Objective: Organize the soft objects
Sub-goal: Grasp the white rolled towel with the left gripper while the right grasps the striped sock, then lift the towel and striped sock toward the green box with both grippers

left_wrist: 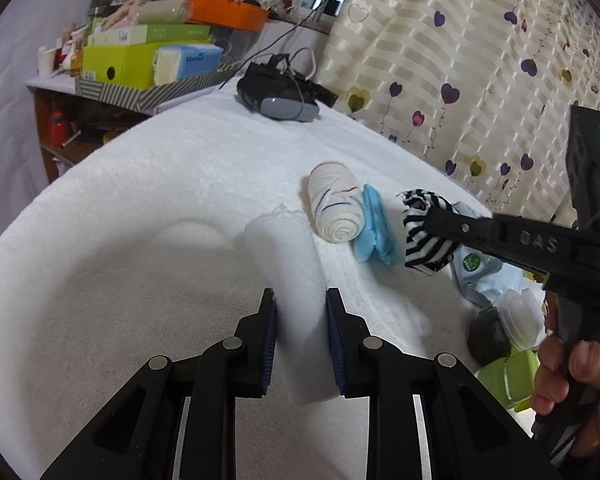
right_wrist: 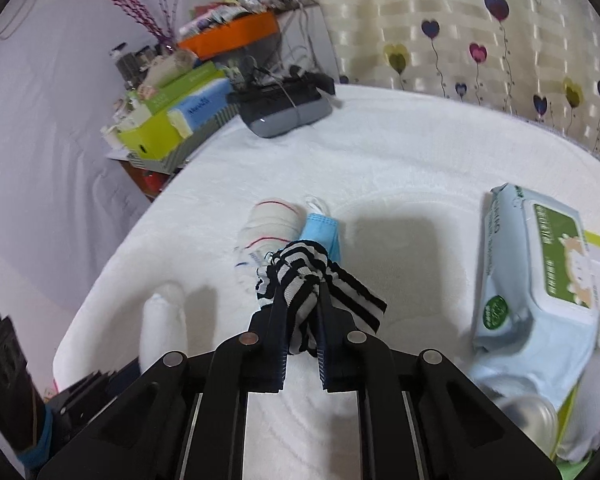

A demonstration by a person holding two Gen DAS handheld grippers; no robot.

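My left gripper [left_wrist: 300, 300] is shut on a rolled white towel [left_wrist: 288, 264] that rests on the white bed cover [left_wrist: 140, 220]. My right gripper [right_wrist: 302, 296] is shut on a black-and-white striped cloth [right_wrist: 300, 276] and holds it above the cover, beside a folded blue face mask [right_wrist: 320, 232] and a rolled cream bandage [right_wrist: 268, 232]. In the left wrist view the right gripper [left_wrist: 424, 220] holds the striped cloth [left_wrist: 424, 236] right of the mask [left_wrist: 374, 224] and the bandage roll [left_wrist: 336, 204]. The white towel also shows in the right wrist view [right_wrist: 162, 328].
A pack of wet wipes [right_wrist: 536, 280] lies at the right, over green and clear items [left_wrist: 512, 344]. A black and grey headset [left_wrist: 280, 94] with cables sits at the far edge. A cluttered side table with boxes [left_wrist: 140, 56] stands far left. A heart-patterned curtain [left_wrist: 480, 60] hangs behind.
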